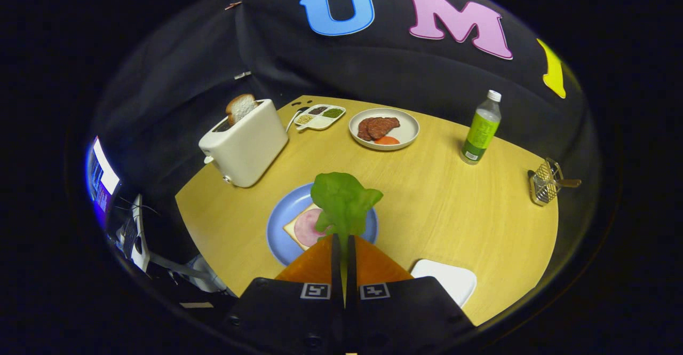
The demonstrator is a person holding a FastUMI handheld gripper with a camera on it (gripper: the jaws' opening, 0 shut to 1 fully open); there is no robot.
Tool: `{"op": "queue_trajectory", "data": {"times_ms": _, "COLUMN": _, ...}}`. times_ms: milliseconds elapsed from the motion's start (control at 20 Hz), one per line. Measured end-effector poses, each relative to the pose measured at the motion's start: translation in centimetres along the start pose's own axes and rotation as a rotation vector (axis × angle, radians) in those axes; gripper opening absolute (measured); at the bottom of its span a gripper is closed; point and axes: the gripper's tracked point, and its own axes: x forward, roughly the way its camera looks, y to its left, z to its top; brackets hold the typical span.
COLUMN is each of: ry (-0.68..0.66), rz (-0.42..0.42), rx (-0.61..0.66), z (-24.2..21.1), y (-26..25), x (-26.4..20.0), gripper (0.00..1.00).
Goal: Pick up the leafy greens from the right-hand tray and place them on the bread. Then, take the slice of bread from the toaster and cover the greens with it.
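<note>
My gripper (343, 238) is shut on the stem of the leafy greens (343, 200), which stand up from the orange fingers (315, 264). The leaf hangs over the blue plate (278, 226), just ahead of the fingers. On that plate lies a slice of bread (292, 230) topped with a round pink slice of ham (308, 227), partly hidden by the leaf. Beyond the plate, to the left, stands the white toaster (246, 144) with a slice of bread (240, 107) sticking out of its slot. The white tray (448, 280) lies right of the fingers, with nothing on its visible part.
A white plate (406, 128) with meat slices and an orange slice sits beyond the blue plate. A divided seasoning dish (320, 117) lies beside the toaster. A green bottle (482, 128) stands far right, a wire basket (545, 183) near the table's right edge.
</note>
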Motion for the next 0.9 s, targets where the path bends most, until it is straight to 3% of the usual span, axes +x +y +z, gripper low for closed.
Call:
{"op": "queue_trajectory", "data": {"times_ms": 500, "ry": 0.041, "rz": 0.04, "rx": 0.005, "z": 1.5, "y": 3.4, "x": 4.8, "gripper": 0.06}}
{"op": "queue_trajectory", "data": {"times_ms": 550, "ry": 0.031, "rz": 0.023, "rx": 0.018, "z": 1.7, "y": 3.0, "x": 5.3, "gripper": 0.11}}
{"op": "queue_trajectory", "data": {"times_ms": 800, "ry": 0.019, "rz": 0.014, "rx": 0.032, "z": 2.1, "y": 3.0, "x": 5.4, "gripper": 0.8}}
{"op": "queue_trajectory", "data": {"times_ms": 900, "ry": 0.015, "rz": 0.01, "rx": 0.027, "z": 2.2, "y": 3.0, "x": 5.2, "gripper": 0.81}}
